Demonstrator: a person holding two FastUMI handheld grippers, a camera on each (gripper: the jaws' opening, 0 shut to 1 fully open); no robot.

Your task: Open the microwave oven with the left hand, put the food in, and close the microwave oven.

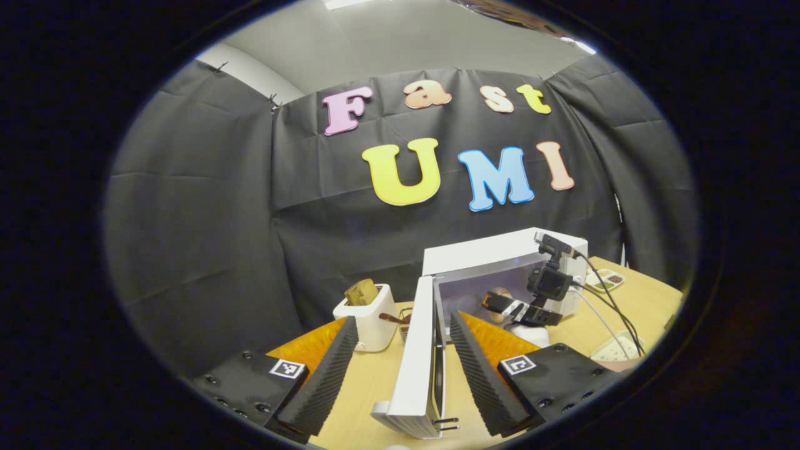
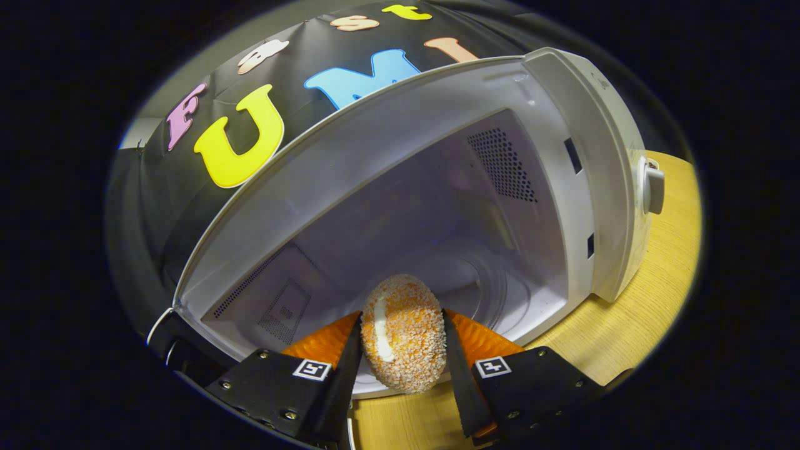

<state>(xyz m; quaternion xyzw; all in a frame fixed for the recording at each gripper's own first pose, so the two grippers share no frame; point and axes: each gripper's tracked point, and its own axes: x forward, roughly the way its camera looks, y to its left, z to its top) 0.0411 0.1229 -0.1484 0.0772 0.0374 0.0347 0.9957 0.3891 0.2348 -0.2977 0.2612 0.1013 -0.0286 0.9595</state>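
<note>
While the left gripper view looked across the desk (image 1: 375, 381), the left gripper (image 1: 400, 369) sat with its fingers spread wide on either side of the microwave door (image 1: 417, 362), which stood swung open and edge-on between them. Neither finger looked to be pressing it, so those tongs were open. Behind the door was the microwave (image 1: 494, 262) toward the desk's far right edge, with a white toaster (image 1: 369, 319) just left of it holding a slice of bread. Farther off, the right gripper (image 1: 509, 307) reached at the cavity mouth with the food.

Over in the right gripper view, the right gripper (image 2: 403, 350) had both fingers clamped on the food (image 2: 403, 334), a crumb-coated round thing, held just at the front lip of the open microwave (image 2: 437, 206). The turntable inside looked bare.

My take: food was at the threshold, not in yet. To do it well, push it in level until it's over the middle of the turntable, lower it till it rests, then let go and back straight out. Left side should keep the door wide until then.
</note>
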